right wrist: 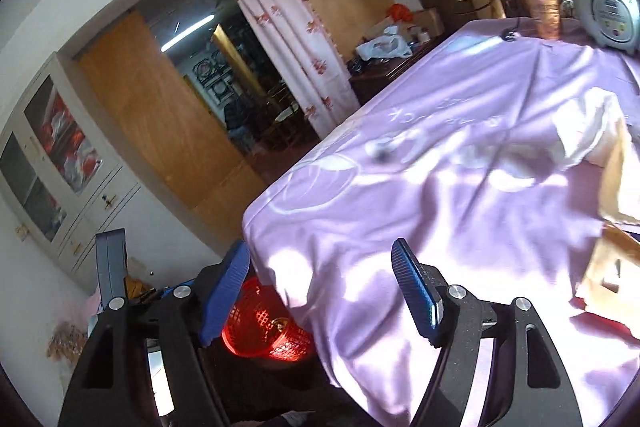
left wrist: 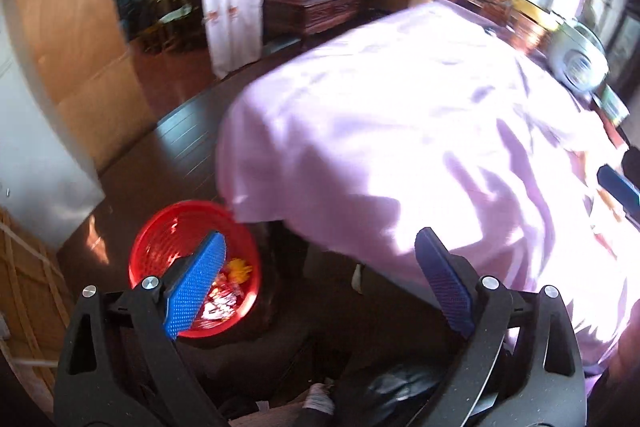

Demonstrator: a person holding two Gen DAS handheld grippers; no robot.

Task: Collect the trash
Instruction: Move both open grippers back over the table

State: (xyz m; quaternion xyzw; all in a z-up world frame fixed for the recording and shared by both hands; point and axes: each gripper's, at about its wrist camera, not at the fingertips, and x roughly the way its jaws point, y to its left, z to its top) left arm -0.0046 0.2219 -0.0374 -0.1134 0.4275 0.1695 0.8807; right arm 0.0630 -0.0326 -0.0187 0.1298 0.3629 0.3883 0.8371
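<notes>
A red mesh basket (left wrist: 160, 227) stands on the dark floor by the table corner, with wrappers and yellow scraps (left wrist: 236, 271) inside. My left gripper (left wrist: 320, 251) is open and empty, above the basket and the table edge. My right gripper (right wrist: 320, 259) is open and empty at the table's near corner; the red basket (right wrist: 272, 331) shows below its left finger. On the lilac tablecloth (right wrist: 460, 187) lie a small dark scrap (right wrist: 382, 151), crumpled white paper (right wrist: 588, 131) and brown paper pieces (right wrist: 620, 187) at the right.
A rice cooker (right wrist: 608, 15) and a copper cup (right wrist: 546, 13) stand at the table's far end. A curtain (right wrist: 288, 39), wooden doors and a white cabinet (right wrist: 60, 167) line the walls. A dark sideboard (left wrist: 316, 11) holds a plastic bag.
</notes>
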